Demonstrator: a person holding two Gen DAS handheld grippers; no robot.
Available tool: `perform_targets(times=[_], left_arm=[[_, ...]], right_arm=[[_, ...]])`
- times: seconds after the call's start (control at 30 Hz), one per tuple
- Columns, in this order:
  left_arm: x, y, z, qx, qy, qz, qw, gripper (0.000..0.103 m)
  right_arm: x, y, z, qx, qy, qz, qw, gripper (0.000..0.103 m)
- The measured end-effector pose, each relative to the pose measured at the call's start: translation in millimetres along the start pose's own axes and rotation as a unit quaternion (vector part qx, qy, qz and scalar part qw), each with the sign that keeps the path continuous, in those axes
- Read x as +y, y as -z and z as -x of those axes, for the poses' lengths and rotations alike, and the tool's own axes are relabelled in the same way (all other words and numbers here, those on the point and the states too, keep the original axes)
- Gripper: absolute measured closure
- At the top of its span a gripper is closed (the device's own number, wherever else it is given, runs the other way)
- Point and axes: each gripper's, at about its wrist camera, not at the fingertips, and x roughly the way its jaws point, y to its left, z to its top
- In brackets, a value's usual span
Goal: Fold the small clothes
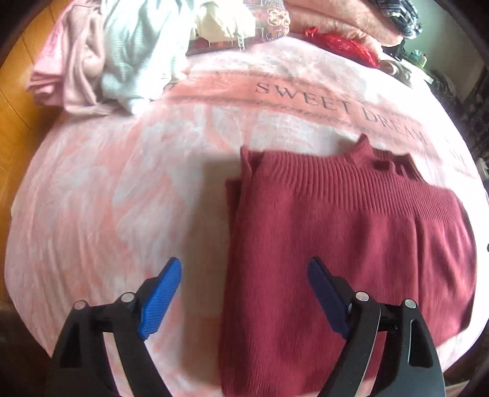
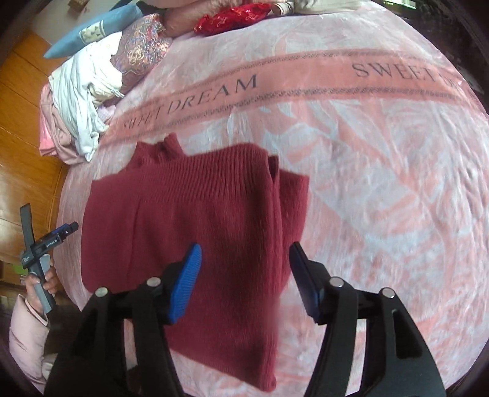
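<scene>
A dark red knit sweater lies partly folded on the pink blanket, its ribbed hem toward the far side. My left gripper is open and empty above the sweater's left edge. In the right wrist view the sweater lies in the middle of the blanket. My right gripper is open and empty above the sweater's right part. The left gripper's handle shows in a hand at the far left.
A pile of pale pink and white clothes lies at the bed's far left corner, also in the right wrist view. Pillows and a red cushion lie at the far edge. Wooden floor lies to the left.
</scene>
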Motion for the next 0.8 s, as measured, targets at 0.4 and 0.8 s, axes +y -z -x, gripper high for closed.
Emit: perform_targets(times=[0.4, 0.8], left_arm=[[-32.6, -57.4, -88.3, 0.021, 0.055, -0.007, 0.9982, 0.035], [-24.7, -56.4, -93.1, -0.002, 0.051, 0.020, 0.9985, 0.084]], right_arm=[[-11.4, -65.7, -91.9, 0.054, -0.014, 0.036, 0.998, 0.077], [-38.5, -66.5, -79.6, 0.015, -0.006, -0.001, 1.000, 0.098]])
